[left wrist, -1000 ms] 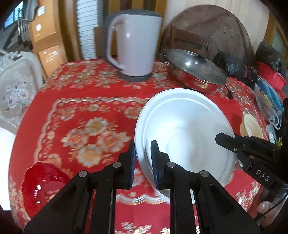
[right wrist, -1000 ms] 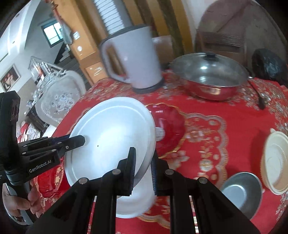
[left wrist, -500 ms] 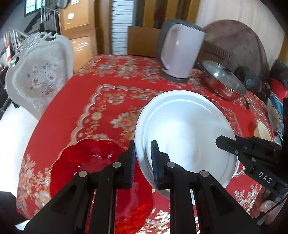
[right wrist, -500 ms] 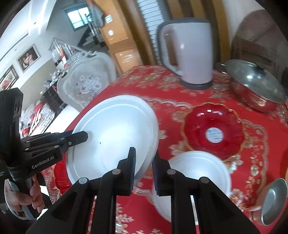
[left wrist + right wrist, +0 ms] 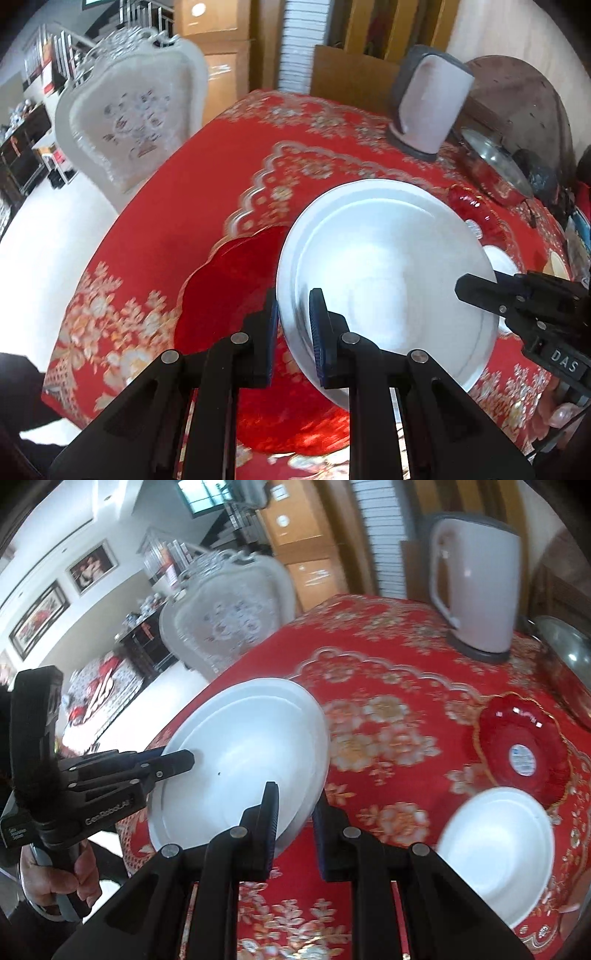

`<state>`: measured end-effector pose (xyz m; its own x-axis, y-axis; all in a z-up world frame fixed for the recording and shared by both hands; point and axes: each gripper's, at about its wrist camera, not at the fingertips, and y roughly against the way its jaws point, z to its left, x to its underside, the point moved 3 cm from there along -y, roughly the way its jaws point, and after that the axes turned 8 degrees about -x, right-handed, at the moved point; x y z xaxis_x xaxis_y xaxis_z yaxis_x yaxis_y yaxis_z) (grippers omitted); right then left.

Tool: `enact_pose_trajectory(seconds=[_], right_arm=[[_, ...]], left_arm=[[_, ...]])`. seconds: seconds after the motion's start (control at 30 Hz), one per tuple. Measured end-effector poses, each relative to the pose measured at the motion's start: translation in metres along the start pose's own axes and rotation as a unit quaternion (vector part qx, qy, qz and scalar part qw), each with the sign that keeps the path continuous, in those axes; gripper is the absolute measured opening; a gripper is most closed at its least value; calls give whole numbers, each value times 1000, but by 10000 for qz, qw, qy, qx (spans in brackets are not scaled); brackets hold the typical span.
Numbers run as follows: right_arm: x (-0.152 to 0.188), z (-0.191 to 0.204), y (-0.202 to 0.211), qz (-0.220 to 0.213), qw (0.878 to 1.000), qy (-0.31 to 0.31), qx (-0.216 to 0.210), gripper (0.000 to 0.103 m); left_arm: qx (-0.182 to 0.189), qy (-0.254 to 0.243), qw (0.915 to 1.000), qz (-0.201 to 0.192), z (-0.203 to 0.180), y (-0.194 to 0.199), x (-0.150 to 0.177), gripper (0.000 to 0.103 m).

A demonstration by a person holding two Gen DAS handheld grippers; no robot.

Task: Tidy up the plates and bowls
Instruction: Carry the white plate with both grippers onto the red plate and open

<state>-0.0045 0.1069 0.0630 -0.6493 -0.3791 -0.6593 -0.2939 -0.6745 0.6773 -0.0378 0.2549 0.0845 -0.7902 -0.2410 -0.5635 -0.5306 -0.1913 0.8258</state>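
1. The white plate (image 5: 384,273) is hanging above the bench (image 5: 192,206), pinched at two opposite rim points, tilted slightly.
2. The left tongs (image 5: 293,325) are clamping its near rim in the left view; the right tongs (image 5: 293,812) are clamping the opposite rim, one pad above and one below.
3. The plate is looking stiff, glossy and breakable; it is probably slippery under the pads, so the raised rim is the place to hold, never the smooth well.
4. A red dish (image 5: 229,291) is lying just under and left of the left tongs.
5. A white bowl (image 5: 495,853) is sitting right of the right tongs, a second red dish (image 5: 524,749) beyond it.
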Motion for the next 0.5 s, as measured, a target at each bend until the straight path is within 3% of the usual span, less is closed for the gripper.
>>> enact_pose_trajectory(seconds=[0.5], right_arm=[[21, 15, -59, 654, 9978, 51, -119, 19]], left_arm=[[-144, 323, 9983, 462, 38, -35, 33, 16]])
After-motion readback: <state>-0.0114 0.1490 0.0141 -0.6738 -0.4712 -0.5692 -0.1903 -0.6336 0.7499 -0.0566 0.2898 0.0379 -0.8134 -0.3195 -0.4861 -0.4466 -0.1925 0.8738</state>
